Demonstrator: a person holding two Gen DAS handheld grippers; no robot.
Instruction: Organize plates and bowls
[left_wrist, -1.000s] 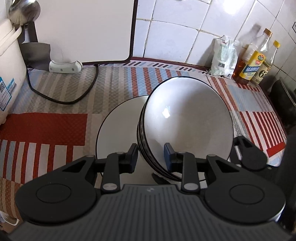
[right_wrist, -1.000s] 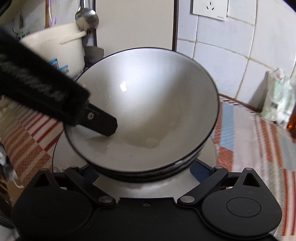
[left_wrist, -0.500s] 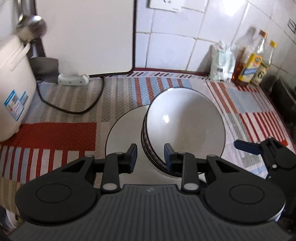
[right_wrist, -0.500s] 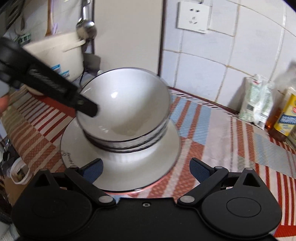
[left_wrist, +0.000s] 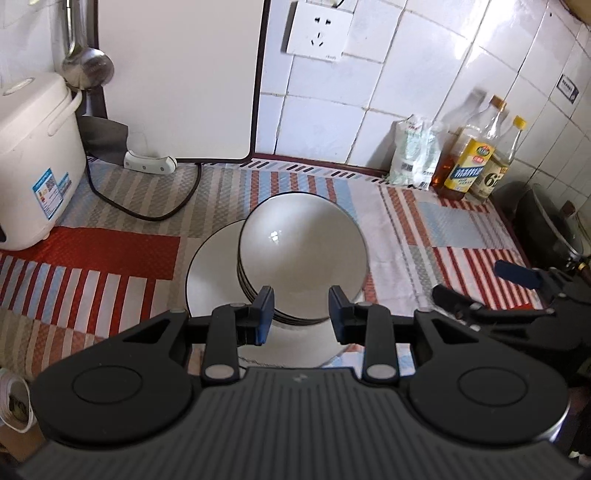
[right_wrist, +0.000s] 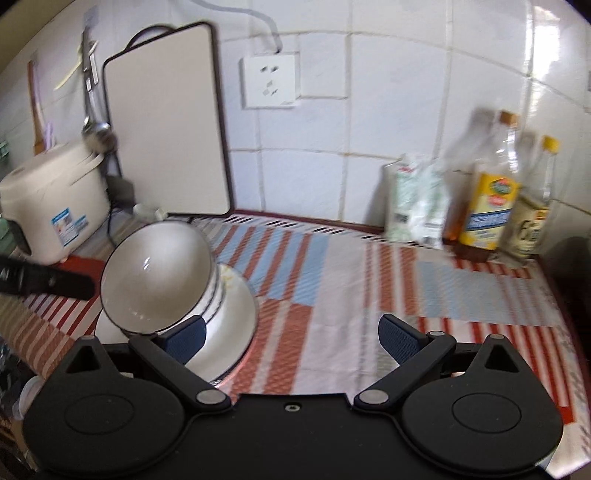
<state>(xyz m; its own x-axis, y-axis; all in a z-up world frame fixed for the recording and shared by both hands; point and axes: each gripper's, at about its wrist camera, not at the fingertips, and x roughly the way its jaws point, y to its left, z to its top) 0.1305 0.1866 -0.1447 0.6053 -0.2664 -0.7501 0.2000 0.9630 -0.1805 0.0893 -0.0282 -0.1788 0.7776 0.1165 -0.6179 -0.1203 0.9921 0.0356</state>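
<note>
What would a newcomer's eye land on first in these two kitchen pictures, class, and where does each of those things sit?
First, the stack of white bowls with dark rims, sitting on a white plate in the middle of the striped cloth. Next, the pale cutting board leaning on the tiled wall behind, with the white rice cooker to its left. Last, the oil bottles in the far right corner.

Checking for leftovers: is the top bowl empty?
Empty: the top bowl shows only bare white inside, with one light glint.
</note>
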